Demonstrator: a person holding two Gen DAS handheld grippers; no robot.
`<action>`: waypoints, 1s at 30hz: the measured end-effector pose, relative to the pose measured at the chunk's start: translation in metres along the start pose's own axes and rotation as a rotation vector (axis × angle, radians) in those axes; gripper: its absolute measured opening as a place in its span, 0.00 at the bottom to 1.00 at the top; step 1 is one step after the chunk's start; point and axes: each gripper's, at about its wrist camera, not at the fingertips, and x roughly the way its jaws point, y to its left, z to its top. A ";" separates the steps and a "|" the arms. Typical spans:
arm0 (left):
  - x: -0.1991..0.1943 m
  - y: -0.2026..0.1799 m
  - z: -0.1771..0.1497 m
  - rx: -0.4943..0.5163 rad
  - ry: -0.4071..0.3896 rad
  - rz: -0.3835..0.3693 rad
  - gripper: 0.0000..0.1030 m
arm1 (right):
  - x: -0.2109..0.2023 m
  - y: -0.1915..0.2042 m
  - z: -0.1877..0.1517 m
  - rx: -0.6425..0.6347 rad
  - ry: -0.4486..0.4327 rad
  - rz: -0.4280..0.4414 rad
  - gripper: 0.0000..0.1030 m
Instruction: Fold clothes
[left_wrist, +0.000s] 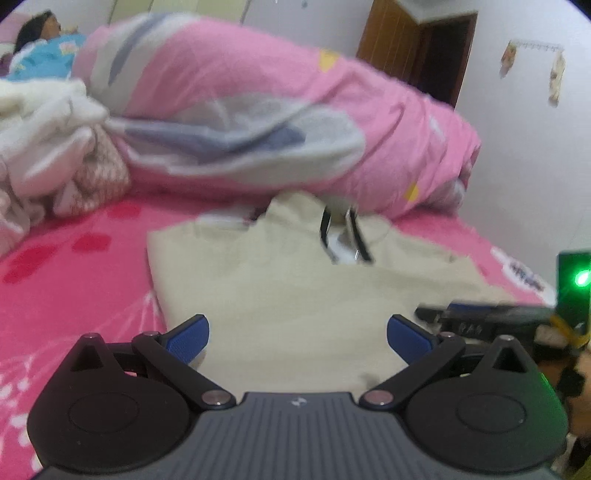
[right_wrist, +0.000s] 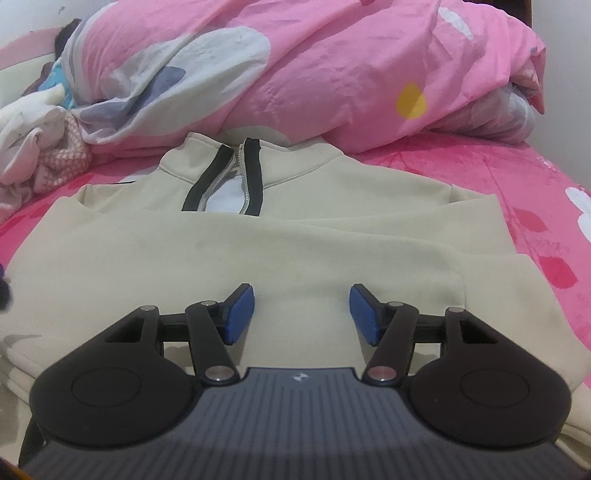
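A cream zip-neck top (right_wrist: 258, 240) lies flat on the pink bed sheet (right_wrist: 535, 192), its black-edged zipper collar (right_wrist: 236, 173) toward the quilt and a sleeve folded across its front. My right gripper (right_wrist: 302, 315) hovers low over the near part of the top. Its blue pads (right_wrist: 240, 314) stand apart and the cloth between them is flat, not pinched. In the left wrist view the same top (left_wrist: 295, 288) appears blurred, and my left gripper (left_wrist: 298, 338) is open over its near edge with nothing in it. The other gripper's body (left_wrist: 498, 317) shows at the right edge.
A bulky pink quilt (left_wrist: 295, 110) lies behind the top. A heap of white and pink clothes (left_wrist: 48, 155) sits at the left. A person in a blue top (left_wrist: 44, 55) lies at the far left corner. A brown doorway (left_wrist: 424, 48) stands beyond the bed.
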 end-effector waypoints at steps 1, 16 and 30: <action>-0.002 0.000 0.005 0.002 -0.013 -0.005 1.00 | 0.000 0.000 0.000 0.002 0.000 0.001 0.57; 0.078 0.021 0.112 0.228 0.056 -0.067 0.93 | -0.021 -0.025 0.071 -0.058 -0.044 0.153 0.68; 0.207 0.026 0.123 0.155 0.281 -0.178 0.55 | 0.134 -0.070 0.159 -0.014 0.153 0.315 0.67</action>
